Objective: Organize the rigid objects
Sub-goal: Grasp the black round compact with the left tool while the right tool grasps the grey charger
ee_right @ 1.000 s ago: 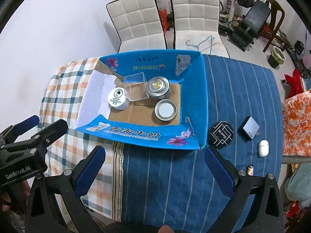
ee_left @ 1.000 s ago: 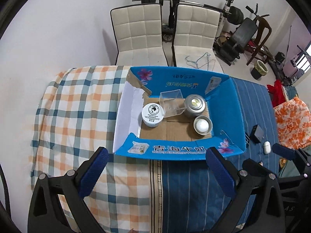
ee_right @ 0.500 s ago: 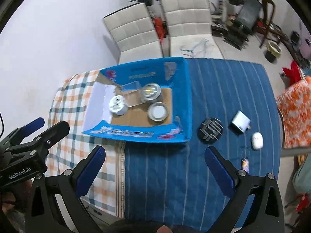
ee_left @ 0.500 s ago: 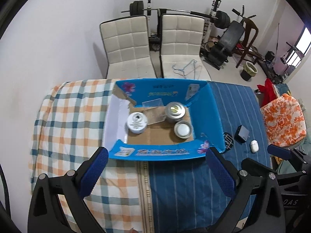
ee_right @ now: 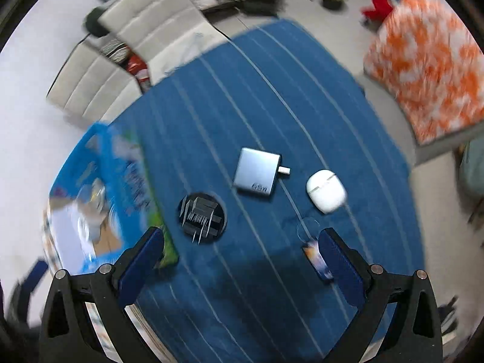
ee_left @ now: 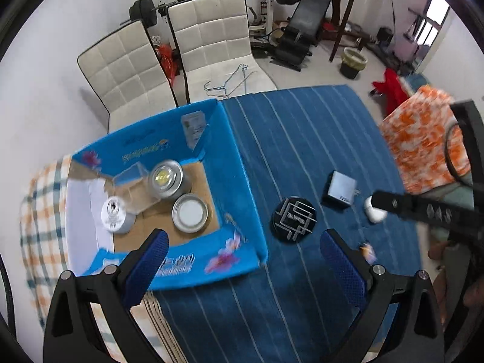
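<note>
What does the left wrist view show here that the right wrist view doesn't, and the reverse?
Only the left wrist view shows clearly inside the blue box: two metal tins, a white-lidded jar and a clear plastic container. It also catches the right gripper's arm crossing the white earbud case.

Only the right wrist view shows the earbud case whole and the charger's plug; its box is blurred.

Both show the black round coaster, the grey charger, the small keychain and the blue striped cloth. Left gripper and right gripper are open and empty.
</note>
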`<state>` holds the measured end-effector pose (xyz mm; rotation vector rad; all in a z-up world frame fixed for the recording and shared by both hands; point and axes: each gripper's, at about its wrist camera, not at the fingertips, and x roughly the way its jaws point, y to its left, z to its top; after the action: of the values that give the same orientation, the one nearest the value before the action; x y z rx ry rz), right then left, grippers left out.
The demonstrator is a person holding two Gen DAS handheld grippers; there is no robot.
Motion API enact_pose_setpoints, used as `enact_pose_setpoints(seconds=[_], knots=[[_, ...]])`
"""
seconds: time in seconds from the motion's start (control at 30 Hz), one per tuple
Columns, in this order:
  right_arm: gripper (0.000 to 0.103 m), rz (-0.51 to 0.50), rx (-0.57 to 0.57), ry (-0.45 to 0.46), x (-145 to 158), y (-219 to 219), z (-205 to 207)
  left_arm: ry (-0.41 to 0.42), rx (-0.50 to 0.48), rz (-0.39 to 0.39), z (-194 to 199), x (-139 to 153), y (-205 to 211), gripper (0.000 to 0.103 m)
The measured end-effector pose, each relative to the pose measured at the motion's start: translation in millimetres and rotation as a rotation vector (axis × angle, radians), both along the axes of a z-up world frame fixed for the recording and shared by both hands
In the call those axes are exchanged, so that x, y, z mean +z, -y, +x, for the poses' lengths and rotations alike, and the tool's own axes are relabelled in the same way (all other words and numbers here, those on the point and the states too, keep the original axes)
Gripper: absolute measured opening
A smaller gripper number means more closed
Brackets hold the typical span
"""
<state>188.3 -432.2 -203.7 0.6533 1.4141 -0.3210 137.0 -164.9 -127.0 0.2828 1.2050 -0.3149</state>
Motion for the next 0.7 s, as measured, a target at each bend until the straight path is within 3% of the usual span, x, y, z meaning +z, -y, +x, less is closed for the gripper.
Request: enact_pose_setpoints(seconds=[0.1, 0.2, 0.27, 0.33, 0.37, 0.5, 0.63, 0.7], knots=[[0.1, 0.055, -0.049, -0.06, -54.2, 13.3, 20.6, 0.03, 0.013, 0.13, 11.3, -26.7, 19.3, 0.103], [0.093, 0.06, -0.059, -0.128, -100.7, 13.1, 39.9, 0.054, 0.04, 0.197, 17.8, -40.2, 27.0, 0.103], [0.077, 0.062, -0.061, -0.169, -125.1, 13.6, 46.6, 0.036, 0.066, 0.205, 22.4, -45.9, 30.6, 0.103], [0.066, 0.061, -0.067, -0.207, -142.6, 14.3, 48.4, 0.022, 0.087, 0.185, 23.3, -46.8, 31.8, 0.103], [0.061, 0.032, -0.073, -0.18, -138.0, 15.0, 49.6, 0.011, 0.095, 0.169, 24.1, -47.4, 33.6, 0.103], [0.06, 0.057, 0.026, -0.178, -139.2, 21.5, 46.4, -0.057, 0.126, 0.062, 23.5, -46.7, 46.0, 0.103], [0.058, -0.012, 0.148, -0.139, -124.6, 32.9, 39.3, -0.101, 0.12, -0.02, 11.8, -50.2, 71.2, 0.103], [0.058, -0.047, 0.193, -0.124, -117.6, 39.5, 34.2, -0.162, 0.103, -0.058, 2.0, -62.9, 85.6, 0.103]])
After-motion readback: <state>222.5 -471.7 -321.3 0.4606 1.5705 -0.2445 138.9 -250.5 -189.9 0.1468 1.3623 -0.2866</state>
